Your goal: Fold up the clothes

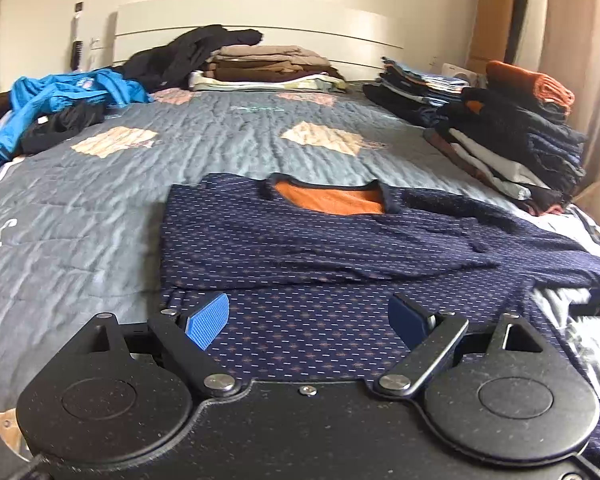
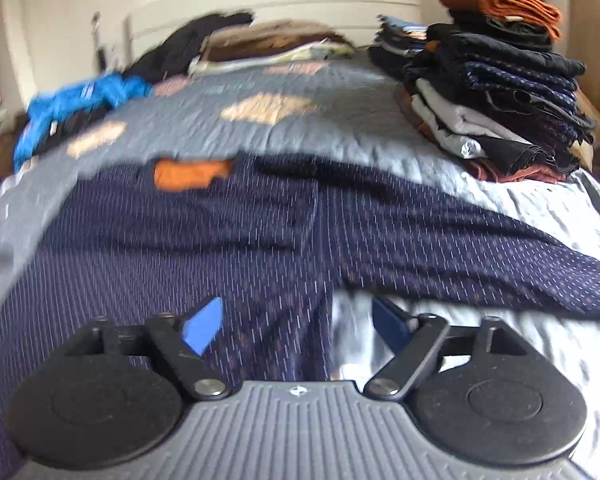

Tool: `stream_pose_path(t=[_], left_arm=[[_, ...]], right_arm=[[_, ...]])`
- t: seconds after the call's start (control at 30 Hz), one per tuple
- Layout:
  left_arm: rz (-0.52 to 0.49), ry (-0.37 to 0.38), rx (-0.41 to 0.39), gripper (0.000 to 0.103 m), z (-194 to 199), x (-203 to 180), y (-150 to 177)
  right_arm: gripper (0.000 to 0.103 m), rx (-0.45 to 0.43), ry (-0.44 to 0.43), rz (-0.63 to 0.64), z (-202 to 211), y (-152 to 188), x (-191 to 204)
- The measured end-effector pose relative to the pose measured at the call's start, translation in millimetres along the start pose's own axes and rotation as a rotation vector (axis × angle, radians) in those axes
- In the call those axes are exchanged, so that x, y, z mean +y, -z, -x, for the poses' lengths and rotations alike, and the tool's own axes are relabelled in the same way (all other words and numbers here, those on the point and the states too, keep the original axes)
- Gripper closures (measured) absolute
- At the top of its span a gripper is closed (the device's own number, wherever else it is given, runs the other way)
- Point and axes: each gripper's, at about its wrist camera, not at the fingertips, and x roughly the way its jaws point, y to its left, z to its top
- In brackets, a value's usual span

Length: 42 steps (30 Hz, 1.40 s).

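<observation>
Step in hand, as judged: a navy patterned top (image 1: 320,240) is spread on the bed and part-folded, its left side already turned in to a straight edge and a sleeve laid across the chest. The right sleeve is seen trailing off toward the right, unfolded.

Far left, a loose blue jacket (image 1: 60,92) is heaped over a dark garment, apparently unfolded.

Left gripper (image 1: 314,320): jaws spread wide, nothing between them, held just above the lower hem of the top.

The quilt (image 1: 100,208) is noted as grey, stitched, softly wrinkled, with pale diamond patches. The top is a fine knit with small dashes and an orange fleece lining at the neck.

Right gripper (image 2: 298,326): jaws spread, nothing pinched; the hem's right corner lies beneath, with pale sheet beside it. This view is blurred.

Next move, as judged: the right side or sleeve is to be pinched and carried inward.

Far right, a stack of folded clothes (image 1: 520,140) is seen, topped by a rust-orange piece.
</observation>
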Motion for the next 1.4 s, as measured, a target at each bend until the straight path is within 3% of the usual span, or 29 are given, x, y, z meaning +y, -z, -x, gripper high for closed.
stream_pose_path(t=[0.2, 0.27, 0.33, 0.47, 0.6, 0.8, 1.0, 1.07, 1.17, 1.23, 1.4], left_arm=[[-0.021, 0.040, -0.008, 0.017, 5.3, -17.6, 3.4], [-0.027, 0.046, -0.006, 0.017, 4.9, -21.3, 4.4], [-0.032, 0.048, -0.004, 0.016, 3.6, -24.1, 5.0], [-0.029, 0.051, -0.002, 0.016, 1.5, -24.1, 4.1], [-0.027, 0.047, 0.002, 0.016, 1.1, -21.8, 4.8], [-0.013, 0.042, -0.009, 0.016, 4.5, -18.7, 2.9], [-0.012, 0.049, -0.004, 0.016, 5.5, -18.4, 2.8], [-0.012, 0.049, -0.004, 0.015, 6.1, -17.9, 3.2], [-0.006, 0.055, -0.002, 0.014, 5.6, -18.5, 2.8], [-0.006, 0.063, -0.002, 0.014, 6.1, -20.9, 2.6], [-0.032, 0.068, -0.007, 0.014, 10.1, -25.1, 5.9]], right_arm=[[0.037, 0.081, 0.003, 0.064, -22.2, 24.6, 10.1], [0.052, 0.079, -0.018, 0.058, -26.5, 27.5, 13.2], [0.086, 0.110, -0.024, 0.058, -34.4, 29.5, 15.3], [0.088, 0.164, -0.047, 0.005, -48.9, 31.3, 8.6], [0.097, 0.144, -0.074, -0.064, -37.1, 30.4, -4.4], [0.099, 0.117, -0.057, -0.063, -11.1, 26.6, -16.8], [0.096, 0.159, -0.022, -0.101, -1.9, 35.7, -29.6], [0.095, 0.150, -0.058, -0.067, 13.8, 41.0, -26.5], [0.079, 0.154, -0.084, 0.058, 31.2, 50.3, -8.1], [0.060, 0.168, -0.105, 0.127, 33.5, 55.8, 4.6], [0.058, 0.217, -0.060, 0.196, 15.9, 64.7, 16.7]])
